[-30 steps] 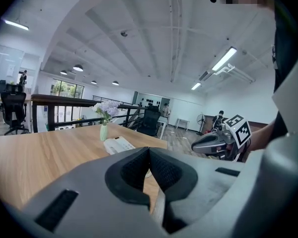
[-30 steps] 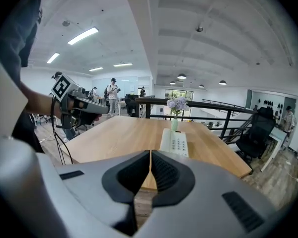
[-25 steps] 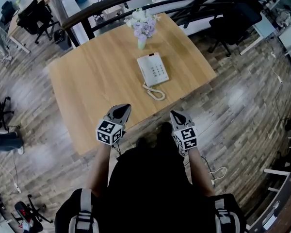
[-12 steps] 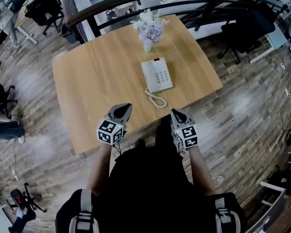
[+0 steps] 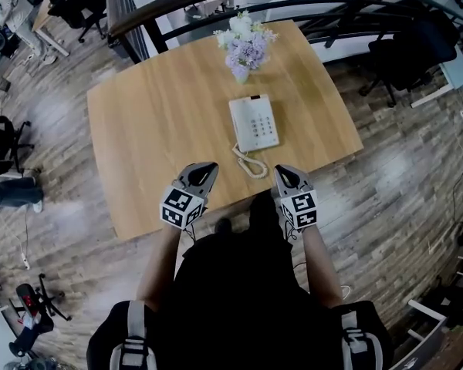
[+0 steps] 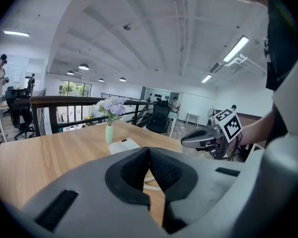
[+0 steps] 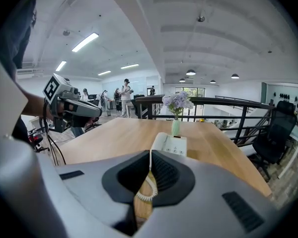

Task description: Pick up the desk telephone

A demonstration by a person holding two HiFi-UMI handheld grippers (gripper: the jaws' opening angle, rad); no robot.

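Head view: a wooden table (image 5: 162, 129) stood on a plank floor, with a dark railing (image 5: 216, 6) behind its far edge. The phone (image 5: 254, 123) lay flat right of the table's middle, handset on its cradle at the left and keypad at the right. Its coiled cord (image 5: 251, 164) looped out from the near end towards the table's near edge. A vase of flowers (image 5: 245, 45) stood beyond the phone, near the far edge. The left gripper (image 5: 203, 169) and right gripper (image 5: 284, 174) hung at the near edge, 1 on each side of the cord, both pointing at the phone and well short of it. Neither touched anything.

Left gripper view: the 2 fingers (image 6: 134, 170) met at their tips, shut with nothing held. The cord (image 6: 152, 183) showed on the table through the slit below the tips. The phone (image 6: 123, 145) lay ahead with the vase (image 6: 109, 133) behind it, and the right gripper (image 6: 185, 143) hung off to the right.

Right gripper view: the 2 fingers (image 7: 166, 172) were likewise pressed together and empty. The cord (image 7: 148, 187) lay on the table just past them and ran up to the phone (image 7: 171, 145), straight ahead. The vase (image 7: 176, 127) stood behind it. The left gripper (image 7: 97, 112) showed at the left.
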